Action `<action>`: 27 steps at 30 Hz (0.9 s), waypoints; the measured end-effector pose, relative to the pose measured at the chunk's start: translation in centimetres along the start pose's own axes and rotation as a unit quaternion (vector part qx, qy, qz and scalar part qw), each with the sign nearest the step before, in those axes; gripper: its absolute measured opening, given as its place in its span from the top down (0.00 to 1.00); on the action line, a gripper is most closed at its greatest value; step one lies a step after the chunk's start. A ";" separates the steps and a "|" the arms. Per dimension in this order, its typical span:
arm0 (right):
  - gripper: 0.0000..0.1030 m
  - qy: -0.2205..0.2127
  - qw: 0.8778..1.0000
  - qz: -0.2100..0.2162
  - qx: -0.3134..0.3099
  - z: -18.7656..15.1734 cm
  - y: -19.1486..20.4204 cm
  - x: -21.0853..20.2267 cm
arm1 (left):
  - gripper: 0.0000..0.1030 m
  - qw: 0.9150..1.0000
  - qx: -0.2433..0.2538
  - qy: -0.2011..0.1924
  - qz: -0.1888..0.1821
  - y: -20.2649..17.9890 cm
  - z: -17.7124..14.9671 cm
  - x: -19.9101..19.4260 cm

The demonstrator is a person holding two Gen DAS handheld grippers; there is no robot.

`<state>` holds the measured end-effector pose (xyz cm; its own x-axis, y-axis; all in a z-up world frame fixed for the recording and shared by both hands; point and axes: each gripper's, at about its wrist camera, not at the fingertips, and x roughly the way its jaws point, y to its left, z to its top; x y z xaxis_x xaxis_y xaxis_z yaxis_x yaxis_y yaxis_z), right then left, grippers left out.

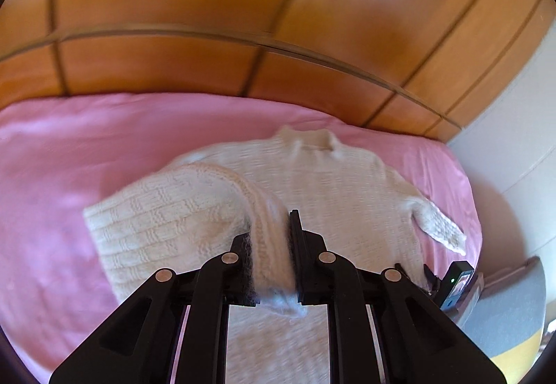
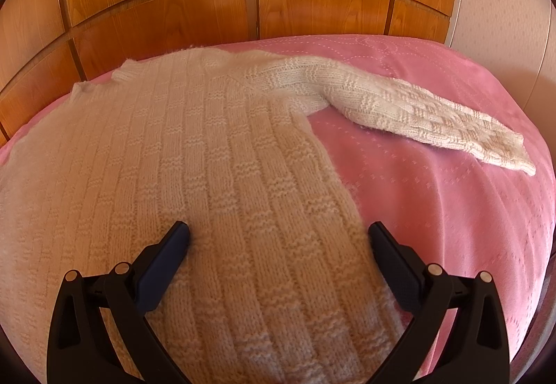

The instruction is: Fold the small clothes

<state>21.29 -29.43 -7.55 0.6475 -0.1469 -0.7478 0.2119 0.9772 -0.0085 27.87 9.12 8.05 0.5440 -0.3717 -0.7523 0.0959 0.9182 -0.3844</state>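
Observation:
A cream knitted sweater (image 1: 333, 182) lies flat on the pink bed cover (image 1: 69, 155), collar toward the headboard. My left gripper (image 1: 271, 238) is shut on the sweater's left sleeve cuff (image 1: 269, 245) and holds the sleeve (image 1: 166, 210) lifted and folded over the body. In the right wrist view the sweater body (image 2: 208, 158) fills the left and middle, and its right sleeve (image 2: 417, 109) stretches out on the pink cover (image 2: 451, 203). My right gripper (image 2: 278, 234) is open, resting low on the sweater's right side near the hem, with knit between the fingers.
A wooden panelled headboard (image 2: 257, 2) stands behind the bed. A white wall (image 1: 514, 148) is at the right. The right gripper's body (image 1: 455, 283) and a grey and yellow object (image 1: 510, 311) show at the lower right of the left wrist view.

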 end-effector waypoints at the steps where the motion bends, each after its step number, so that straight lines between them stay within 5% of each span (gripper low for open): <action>1: 0.02 0.000 1.000 0.000 0.000 0.0 0.0 0.0 | 0.88 1.000 0.011 0.004 -0.005 -1.4 0.3 0.9; 10: 0.02 0.000 1.000 0.001 0.000 -0.1 -0.1 0.0 | 0.88 0.998 0.064 0.011 -0.027 -9.9 0.7 7.9; 18: 0.02 -0.001 1.000 0.000 0.000 0.0 0.0 0.0 | 0.88 0.997 0.082 -0.001 -0.010 -14.3 -0.2 15.1; 19: 0.02 -0.002 1.000 0.000 0.000 0.0 0.0 0.0 | 0.84 0.997 0.081 -0.010 -0.009 -14.5 -0.4 15.6; 21: 0.02 -0.002 1.000 -0.001 -0.001 0.0 0.0 0.1 | 0.60 0.997 0.074 -0.022 -0.026 -14.3 -1.4 16.2; 23: 0.02 -0.002 1.000 0.000 0.000 0.0 0.0 0.1 | 0.23 0.998 0.057 -0.026 -0.027 -13.6 -2.7 16.1; 27: 0.02 -0.002 1.000 0.002 0.000 0.0 0.0 0.1 | 0.22 0.998 0.024 -0.055 -0.026 -10.9 -6.1 14.6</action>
<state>21.35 -29.48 -7.60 0.6505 -0.1441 -0.7457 0.2103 0.9776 -0.0054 29.67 -7.14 -1.96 0.6255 -0.4049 -0.6670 0.1661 0.9043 -0.3933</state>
